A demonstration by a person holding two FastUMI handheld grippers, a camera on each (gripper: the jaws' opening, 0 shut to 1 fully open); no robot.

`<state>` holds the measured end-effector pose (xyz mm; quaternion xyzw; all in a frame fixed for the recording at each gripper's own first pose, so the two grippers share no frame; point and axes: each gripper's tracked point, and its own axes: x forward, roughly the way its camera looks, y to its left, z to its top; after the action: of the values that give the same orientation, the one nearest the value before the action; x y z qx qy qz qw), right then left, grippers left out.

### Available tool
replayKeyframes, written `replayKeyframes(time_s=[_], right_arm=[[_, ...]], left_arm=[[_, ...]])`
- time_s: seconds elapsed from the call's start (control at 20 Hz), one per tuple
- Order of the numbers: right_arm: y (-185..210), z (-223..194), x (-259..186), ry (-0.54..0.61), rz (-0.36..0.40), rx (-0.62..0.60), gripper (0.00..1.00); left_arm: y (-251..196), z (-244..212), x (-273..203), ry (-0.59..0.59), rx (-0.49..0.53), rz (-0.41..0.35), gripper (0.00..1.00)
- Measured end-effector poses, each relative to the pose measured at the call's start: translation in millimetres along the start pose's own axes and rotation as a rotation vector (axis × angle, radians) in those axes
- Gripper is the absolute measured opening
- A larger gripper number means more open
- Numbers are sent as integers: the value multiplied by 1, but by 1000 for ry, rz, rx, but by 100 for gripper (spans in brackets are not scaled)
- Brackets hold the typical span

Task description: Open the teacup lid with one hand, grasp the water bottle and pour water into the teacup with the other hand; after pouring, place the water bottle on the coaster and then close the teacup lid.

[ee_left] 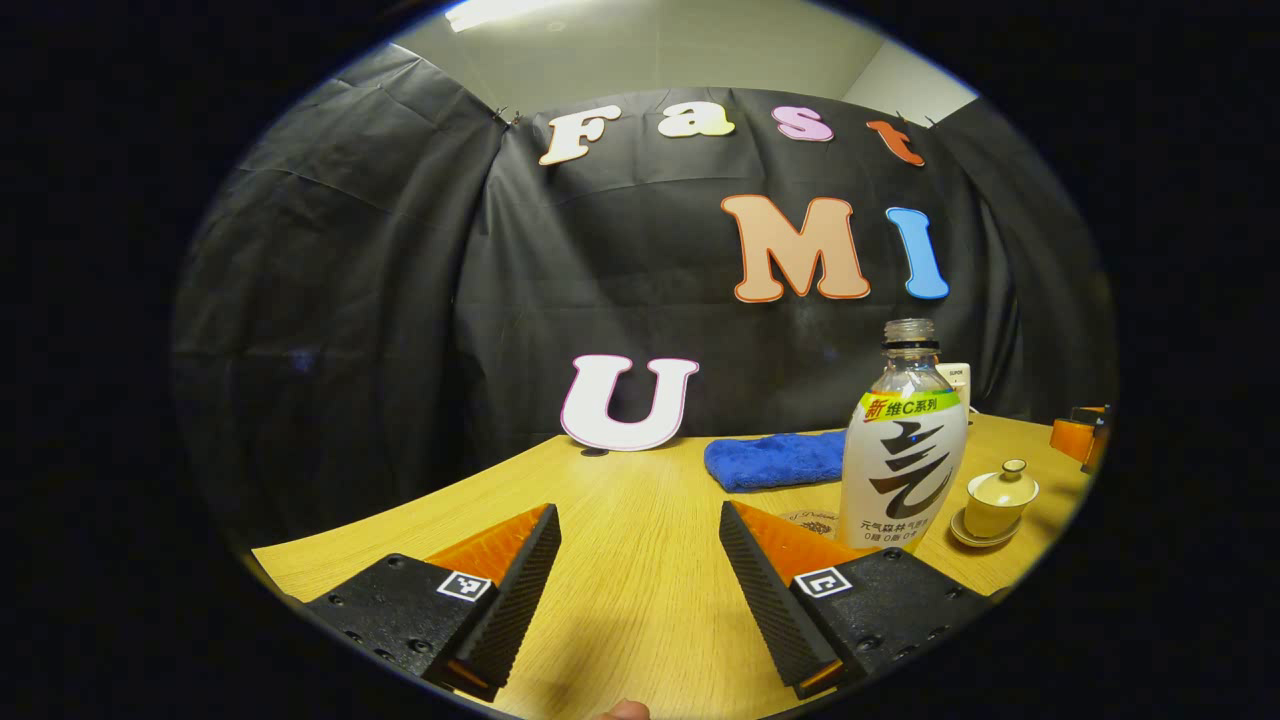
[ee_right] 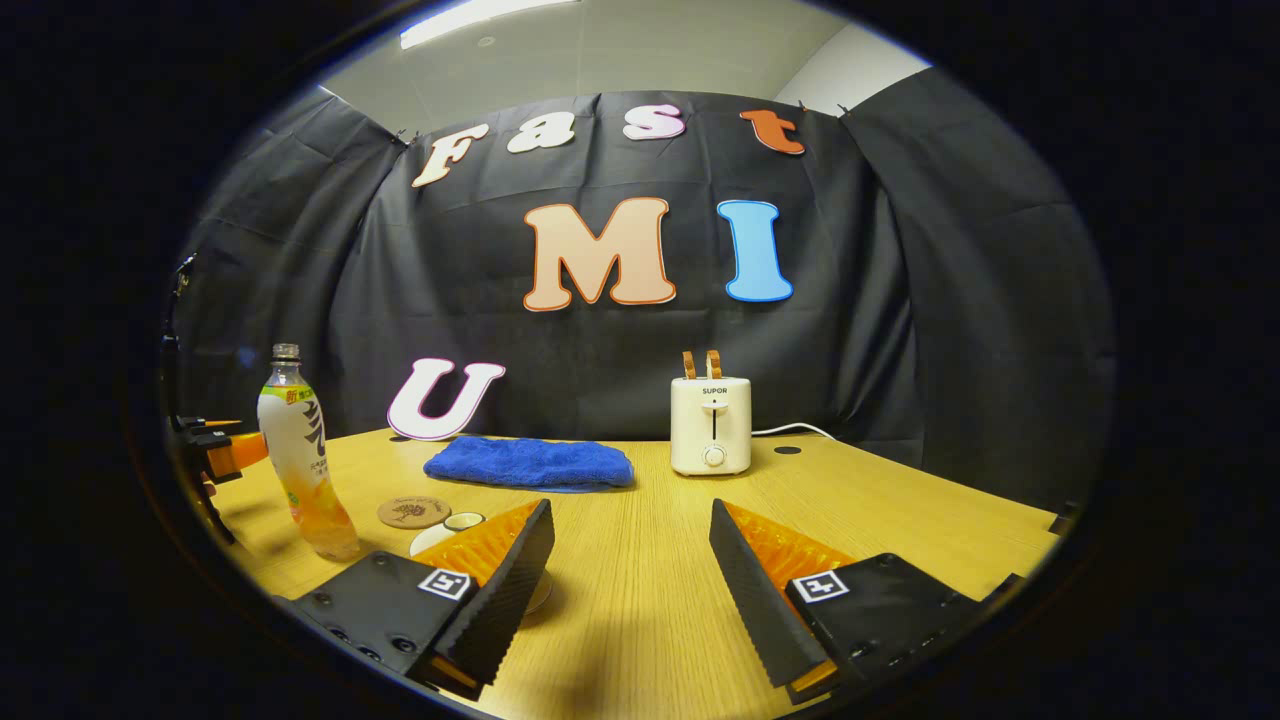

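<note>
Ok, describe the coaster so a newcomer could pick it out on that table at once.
Start at the wooden table and find the folded blue towel near the back. Just in front of the towel's left end, beside the water bottle, lies the coaster. It is the one flat, round, brown disc with a dark print, unlike the pale teacup and saucer.

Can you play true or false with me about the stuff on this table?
1. The bottle has no cap on. True.
2. The teacup has its lid off. False: the lid sits on top.
3. The left gripper is squeezing the bottle. False: it is open and holds nothing.
4. A blue towel lies on the table. True.
5. The bottle stands on the coaster. False: in the right gripper view it stands beside it.
</note>
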<state>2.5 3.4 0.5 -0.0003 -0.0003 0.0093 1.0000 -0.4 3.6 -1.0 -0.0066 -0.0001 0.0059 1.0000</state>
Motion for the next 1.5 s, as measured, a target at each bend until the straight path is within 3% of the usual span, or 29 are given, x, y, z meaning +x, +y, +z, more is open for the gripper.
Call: replayKeyframes(time_s=[0.1, 0.3, 0.5, 0.55, 0.6, 0.7, 0.8, 0.85, 1.0, 1.05, 1.3, 1.4, 1.45, 1.5], right_arm=[[6, -1, 1, 2, 28, 0, 99], [17, -8, 5, 57, 77, -9, 99], [35, 15, 2, 5, 126, -30, 99], [40, 19, 2, -1, 141, -41, 94], [44, 20, 3, -1, 155, -50, 100], [54, 23, 5, 4, 181, -62, 100], [64, 23, 7, 19, 205, -72, 99], [70, 22, 9, 32, 219, -79, 94], [87, 12, 12, 75, 259, -113, 94], [92, 8, 12, 88, 270, -127, 99], [108, -12, 17, 148, 300, -184, 94], [113, -16, 18, 166, 314, -184, 89], [115, -18, 19, 174, 317, -186, 79], [115, -20, 20, 178, 317, -192, 83]], left_arm=[[0, 0, 1, 0, 0, 0, 93], [0, 0, 1, 1, -1, 1, 93], [0, 0, 1, 2, -1, 1, 93], [0, 0, 1, 2, -2, 1, 93], [0, 0, 1, 2, -2, 1, 94], [0, 0, 0, 1, -2, 1, 94], [0, -1, 0, 2, -2, 1, 94], [0, -1, 1, 2, -3, 1, 94], [0, -1, 0, 3, -3, 0, 94], [-1, 0, 0, 2, -3, -2, 94], [-1, 0, 1, 3, -4, -8, 94], [-4, 0, 0, 2, -3, -15, 94], [-3, 0, 1, 2, -4, -17, 94], [-3, -1, 2, 2, -4, -18, 94]])
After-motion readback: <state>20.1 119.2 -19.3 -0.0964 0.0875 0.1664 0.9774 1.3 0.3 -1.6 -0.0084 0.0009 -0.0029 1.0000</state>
